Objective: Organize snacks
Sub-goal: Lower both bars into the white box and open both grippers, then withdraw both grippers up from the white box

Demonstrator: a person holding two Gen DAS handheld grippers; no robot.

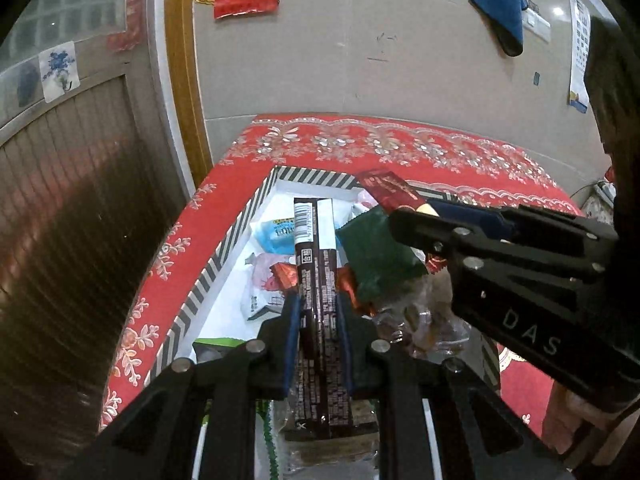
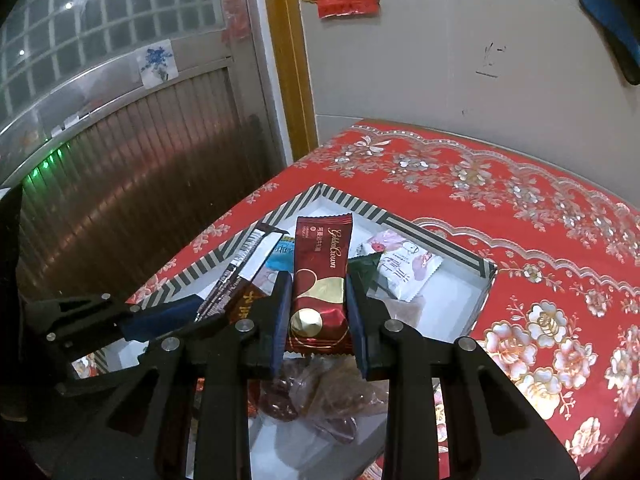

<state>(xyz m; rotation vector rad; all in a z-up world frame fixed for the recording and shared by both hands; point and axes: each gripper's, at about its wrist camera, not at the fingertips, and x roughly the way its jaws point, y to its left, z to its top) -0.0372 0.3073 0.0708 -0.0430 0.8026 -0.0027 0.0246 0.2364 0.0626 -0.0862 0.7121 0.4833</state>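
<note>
Red floral tablecloth covers the table. On it sits a striped-rim white box containing assorted snack packets. Left gripper is clamped on a dark brown chocolate bar wrapper, held above the box. Right gripper is clamped on a red Golden Crown snack packet, also above the box.

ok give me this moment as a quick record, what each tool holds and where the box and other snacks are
left tool: shut on dark brown snack bar
right tool: shut on red Golden Crown packet
striped box: open, on the red floral cloth
in box: white packet, green packet, other wrapped snacks
both tools: above the box
</note>
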